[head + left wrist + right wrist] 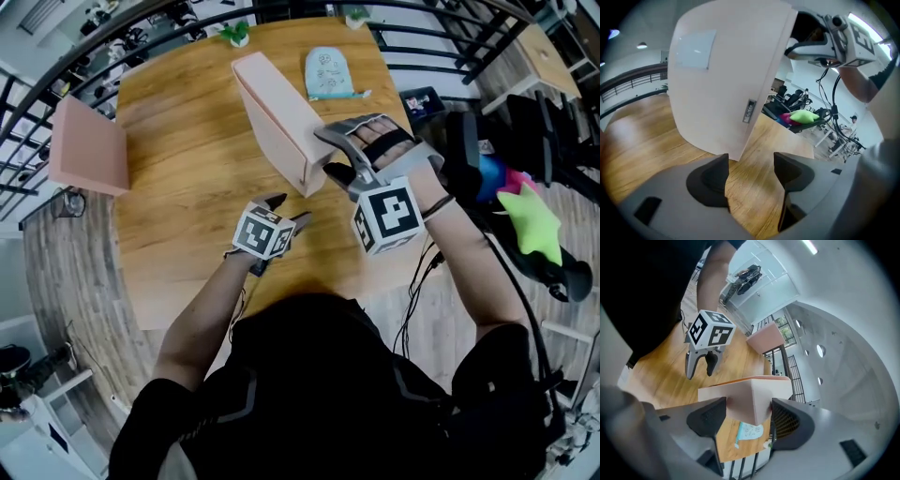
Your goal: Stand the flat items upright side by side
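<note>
Well out to the left of the left gripper, at the rim of the worktop, sits the spare pink box. In the right gripper view it looks to be standing on edge, so it probably marks where the row begins, though its footing is hard to read.

The left gripper has its jaws spread with only bare wood between them. In its own view, the held pink box rises just ahead of the pads with its lower corner close to them but not touching. I judge this gripper is waiting low and free, either to steady the box's base or to catch it if it tips.

The held pink box is tipped up on a narrow edge near the middle of the worktop and leans slightly. The right gripper pinches its near end, and the right gripper view shows the pads pressed on either face of a corner. A high grip on the end lets the box pivot on its lower edge, but a corner hold could let it twist.

Beyond the right gripper, past the box, the pale blue pouch lies flat and has not yet been stood up.
</note>
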Demonstrator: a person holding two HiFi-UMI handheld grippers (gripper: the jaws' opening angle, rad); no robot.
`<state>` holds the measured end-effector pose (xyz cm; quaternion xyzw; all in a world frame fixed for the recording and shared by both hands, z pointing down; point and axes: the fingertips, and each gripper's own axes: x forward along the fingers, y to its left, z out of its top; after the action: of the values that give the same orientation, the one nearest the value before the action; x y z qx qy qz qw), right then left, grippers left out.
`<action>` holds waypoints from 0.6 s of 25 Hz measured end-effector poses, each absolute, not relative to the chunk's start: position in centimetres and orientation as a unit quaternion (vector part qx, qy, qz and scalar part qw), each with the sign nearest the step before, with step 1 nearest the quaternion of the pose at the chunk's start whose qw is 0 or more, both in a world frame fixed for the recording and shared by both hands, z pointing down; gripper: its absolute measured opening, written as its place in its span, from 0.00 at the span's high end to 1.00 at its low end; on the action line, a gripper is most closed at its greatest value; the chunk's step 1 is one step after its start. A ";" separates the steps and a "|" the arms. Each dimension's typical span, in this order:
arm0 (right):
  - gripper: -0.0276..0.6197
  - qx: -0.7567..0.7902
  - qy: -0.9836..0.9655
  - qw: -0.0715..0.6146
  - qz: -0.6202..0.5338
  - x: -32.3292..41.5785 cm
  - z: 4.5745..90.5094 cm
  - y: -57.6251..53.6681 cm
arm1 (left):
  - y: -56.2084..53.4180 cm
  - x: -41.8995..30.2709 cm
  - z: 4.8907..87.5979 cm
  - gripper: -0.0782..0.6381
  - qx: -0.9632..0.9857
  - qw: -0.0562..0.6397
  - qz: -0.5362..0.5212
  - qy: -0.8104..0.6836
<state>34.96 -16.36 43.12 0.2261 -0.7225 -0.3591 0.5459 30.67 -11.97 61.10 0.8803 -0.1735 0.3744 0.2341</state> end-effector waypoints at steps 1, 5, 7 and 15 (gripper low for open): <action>0.47 0.231 -0.728 0.541 -0.352 34.9 43.1 -16.4 | -11.8 30.2 60.3 0.45 0.883 0.241 0.363 -0.175; 0.43 0.259 -0.751 0.520 -0.313 34.4 42.4 -16.1 | -11.9 27.7 57.4 0.45 0.893 0.276 0.306 -0.181; 0.41 0.284 -0.763 0.501 -0.294 34.1 41.3 -16.2 | -12.8 26.1 55.7 0.45 0.900 0.261 0.284 -0.202; 0.40 0.399 -0.820 0.386 -0.143 34.6 39.4 -15.0 | -14.6 20.5 47.2 0.45 0.928 0.214 0.161 -0.259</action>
<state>34.57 -15.01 39.43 0.3986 -0.8195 -0.1427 0.3862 20.54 -14.62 47.20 0.9279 -0.2589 0.1614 0.2144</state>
